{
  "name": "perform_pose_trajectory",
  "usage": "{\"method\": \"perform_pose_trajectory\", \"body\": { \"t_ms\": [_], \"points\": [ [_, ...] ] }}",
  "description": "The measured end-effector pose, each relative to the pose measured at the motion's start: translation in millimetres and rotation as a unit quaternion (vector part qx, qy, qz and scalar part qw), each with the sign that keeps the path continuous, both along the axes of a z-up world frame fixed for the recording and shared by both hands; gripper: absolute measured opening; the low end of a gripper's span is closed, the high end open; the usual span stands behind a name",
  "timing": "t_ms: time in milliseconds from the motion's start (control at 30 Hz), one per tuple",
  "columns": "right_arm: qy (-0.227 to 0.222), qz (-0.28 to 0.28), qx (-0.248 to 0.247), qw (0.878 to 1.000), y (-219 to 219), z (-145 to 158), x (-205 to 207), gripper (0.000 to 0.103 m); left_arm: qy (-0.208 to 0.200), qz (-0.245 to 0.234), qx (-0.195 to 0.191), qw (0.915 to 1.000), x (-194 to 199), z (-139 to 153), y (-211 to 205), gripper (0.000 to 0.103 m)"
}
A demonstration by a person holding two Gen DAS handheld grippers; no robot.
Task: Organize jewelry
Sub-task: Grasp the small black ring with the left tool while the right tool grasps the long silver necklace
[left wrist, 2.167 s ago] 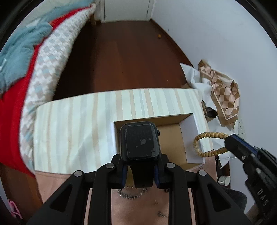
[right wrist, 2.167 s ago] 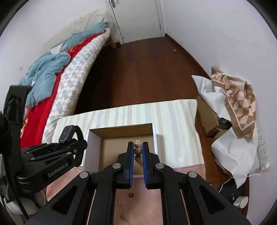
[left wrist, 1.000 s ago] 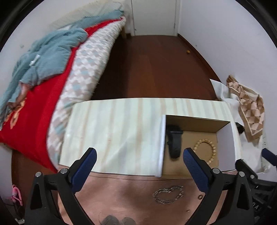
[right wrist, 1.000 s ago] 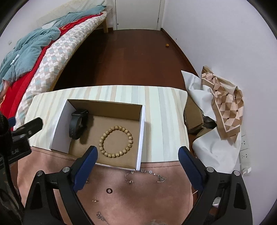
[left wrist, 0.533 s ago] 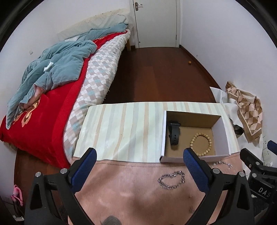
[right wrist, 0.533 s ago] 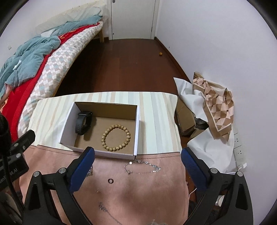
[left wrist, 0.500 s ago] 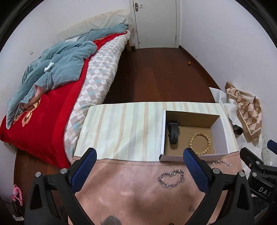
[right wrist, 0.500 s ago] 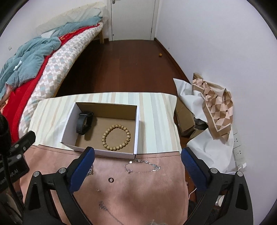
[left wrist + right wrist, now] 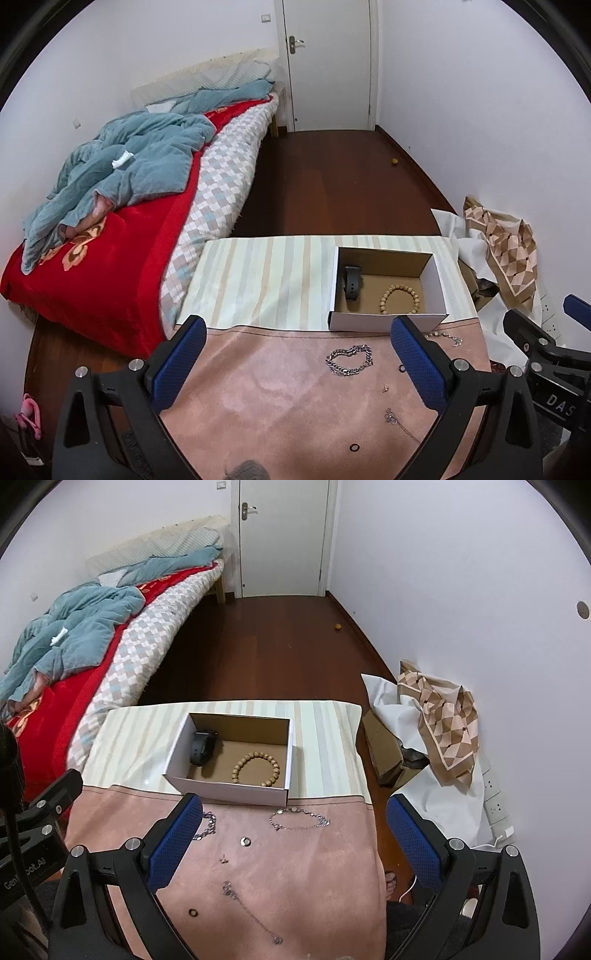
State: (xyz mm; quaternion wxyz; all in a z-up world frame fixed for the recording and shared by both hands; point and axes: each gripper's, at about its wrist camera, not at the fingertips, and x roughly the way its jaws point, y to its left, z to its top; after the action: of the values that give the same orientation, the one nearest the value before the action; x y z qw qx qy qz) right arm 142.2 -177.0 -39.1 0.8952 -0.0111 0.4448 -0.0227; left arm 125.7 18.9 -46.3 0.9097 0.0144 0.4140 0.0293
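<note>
An open cardboard box (image 9: 437, 284) (image 9: 177, 734) on the table holds a black watch (image 9: 352, 282) (image 9: 202, 747) and a wooden bead bracelet (image 9: 400, 299) (image 9: 255, 768). On the pink mat (image 9: 277, 387) (image 9: 325, 878) lie a thick silver chain (image 9: 349, 360) (image 9: 207, 825), a thin silver bracelet (image 9: 298, 820) (image 9: 445, 336), a necklace (image 9: 251, 912) (image 9: 400, 424), rings (image 9: 245, 841) and an ear stud (image 9: 223, 859). My left gripper (image 9: 299, 362) and right gripper (image 9: 293, 842) are open, empty, held back above the mat.
A bed (image 9: 110, 229) with a red blanket and blue cover stands left of the table. A striped cloth (image 9: 266, 280) covers the table's far half. Paper, cardboard and a patterned scarf (image 9: 443, 716) lie on the floor at right. A closed door (image 9: 328, 66) is at the back.
Both grippers let go of the watch and the bead bracelet in the box, opened, and drew back and up. More of the mat and room shows now.
</note>
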Motion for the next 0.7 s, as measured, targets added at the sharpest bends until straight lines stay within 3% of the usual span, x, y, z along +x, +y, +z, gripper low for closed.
{"method": "perform_pose_trajectory", "body": {
  "t_ms": [167,267,567,667,700],
  "points": [
    [-0.005,-0.002,0.014,1.000,-3.8,5.6,-10.0,0.102,-0.005,0.016,0.003,0.9999,-6.7,3.1,7.9,0.102],
    [0.020,0.003,0.036,0.999,-8.3,-11.6,-13.6,0.103,0.005,0.030,0.009,0.9995,-12.8,-8.4,13.9,0.102],
    [0.177,0.006,0.075,0.981,-17.9,-142.4,-47.7,0.101,0.116,0.061,0.063,0.9894,-35.5,-105.3,32.4,0.102],
    [0.212,-0.003,0.085,0.974,-23.3,-177.5,-68.7,0.090,0.149,0.063,0.068,0.9845,-44.5,-130.4,34.2,0.102],
    [0.217,-0.005,0.085,0.972,-24.5,-186.5,-74.6,0.081,0.158,0.060,0.074,0.9829,-48.2,-138.9,33.5,0.102]
  ]
}}
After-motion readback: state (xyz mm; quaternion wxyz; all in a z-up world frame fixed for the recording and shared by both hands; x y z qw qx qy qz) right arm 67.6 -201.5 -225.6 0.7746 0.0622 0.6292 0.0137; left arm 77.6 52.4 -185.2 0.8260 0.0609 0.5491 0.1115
